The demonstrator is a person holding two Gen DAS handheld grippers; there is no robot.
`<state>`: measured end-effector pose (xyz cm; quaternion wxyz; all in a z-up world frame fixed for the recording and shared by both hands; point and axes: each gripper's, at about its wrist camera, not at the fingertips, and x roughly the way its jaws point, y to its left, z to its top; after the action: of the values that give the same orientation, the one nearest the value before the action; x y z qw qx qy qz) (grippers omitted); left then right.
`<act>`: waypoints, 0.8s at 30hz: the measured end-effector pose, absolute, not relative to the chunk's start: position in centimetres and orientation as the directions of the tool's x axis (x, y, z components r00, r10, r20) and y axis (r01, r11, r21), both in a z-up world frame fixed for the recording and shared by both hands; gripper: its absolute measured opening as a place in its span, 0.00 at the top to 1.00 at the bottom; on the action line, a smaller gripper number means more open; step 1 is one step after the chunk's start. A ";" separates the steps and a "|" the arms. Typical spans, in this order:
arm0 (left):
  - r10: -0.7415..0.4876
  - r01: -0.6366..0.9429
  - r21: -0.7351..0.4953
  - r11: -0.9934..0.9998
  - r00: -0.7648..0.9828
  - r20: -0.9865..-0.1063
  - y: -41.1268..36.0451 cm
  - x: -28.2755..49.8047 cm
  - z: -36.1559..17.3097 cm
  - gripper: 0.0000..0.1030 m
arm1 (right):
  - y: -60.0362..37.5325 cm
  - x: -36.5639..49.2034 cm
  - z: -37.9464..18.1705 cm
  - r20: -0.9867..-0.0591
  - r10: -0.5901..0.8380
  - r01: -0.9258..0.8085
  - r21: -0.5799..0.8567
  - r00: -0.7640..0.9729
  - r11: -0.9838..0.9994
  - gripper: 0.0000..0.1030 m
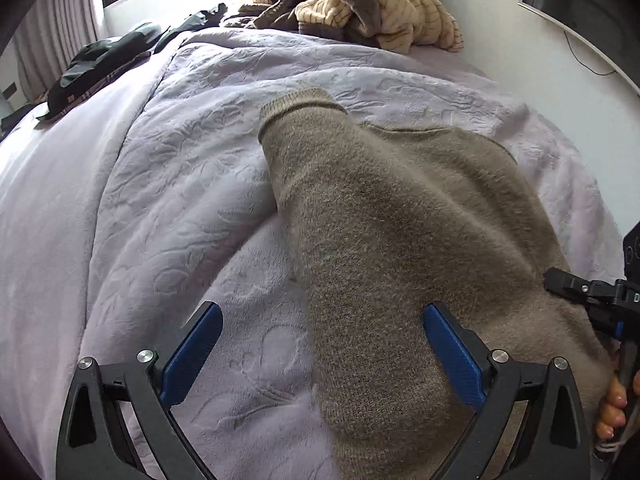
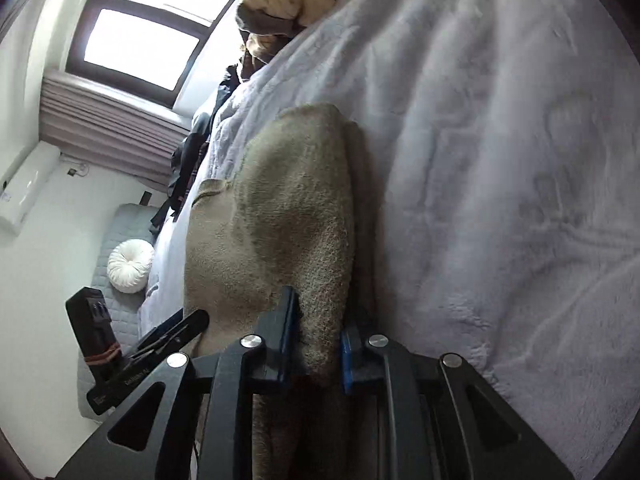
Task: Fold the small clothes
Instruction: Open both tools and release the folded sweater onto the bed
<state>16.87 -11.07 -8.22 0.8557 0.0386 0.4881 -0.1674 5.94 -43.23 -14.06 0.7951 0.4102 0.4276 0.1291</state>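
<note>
A fuzzy taupe knit sweater (image 1: 400, 216) lies on the bed, spread over a pale lilac embossed fleece blanket (image 1: 168, 184) that gives it a soft, flat place for folding. In the left wrist view the garment runs from about 6 o'clock up toward 12, with a ribbed cuff or neck opening at its far end.

The left tongs (image 1: 322, 356) hang with their blue pads spread wide and nothing between them. The sweater's left edge passes under the gap, so they look poised to take that edge, though that is only a judgement.

The right tongs (image 2: 318, 344) are pinched nearly together on a thick bunch of the sweater's fabric. That view is rolled on its side, which suggests the tool is turned to lift an edge off the blanket and carry it over. The folded-over layer visible above the pads fits a fold in progress.

Well apart from the work, at about 12 o'clock in the left view, sits a heap of cream striped and brown clothes (image 1: 376, 12), probably waiting their turn. Dark garments (image 1: 104, 60) lie at about 10 o'clock near the bed's edge.
</note>
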 end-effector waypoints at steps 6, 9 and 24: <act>-0.226 0.320 -0.074 0.944 0.468 -0.854 -9.5 16.5 -7.1 0.01 | -43.6 4.5 -11.7 -0.673 0.409 0.217 0.644 0.616 0.733 0.75; -0.231 0.336 -0.068 0.939 0.472 -0.851 -8.5 15.3 -6.1 0.01 | -44.8 2.7 -10.4 -0.658 0.376 0.248 0.654 0.653 0.714 0.74; -0.222 0.351 -0.075 0.933 0.399 -0.890 -8.7 9.5 -8.9 0.01 | -37.6 -1.2 -7.1 -0.672 0.426 0.044 0.563 0.606 0.825 0.76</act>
<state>9.49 -8.72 -8.91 0.8342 0.0624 0.5204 -0.1717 -1.16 -37.58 -7.10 0.8535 0.2735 0.4293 0.1118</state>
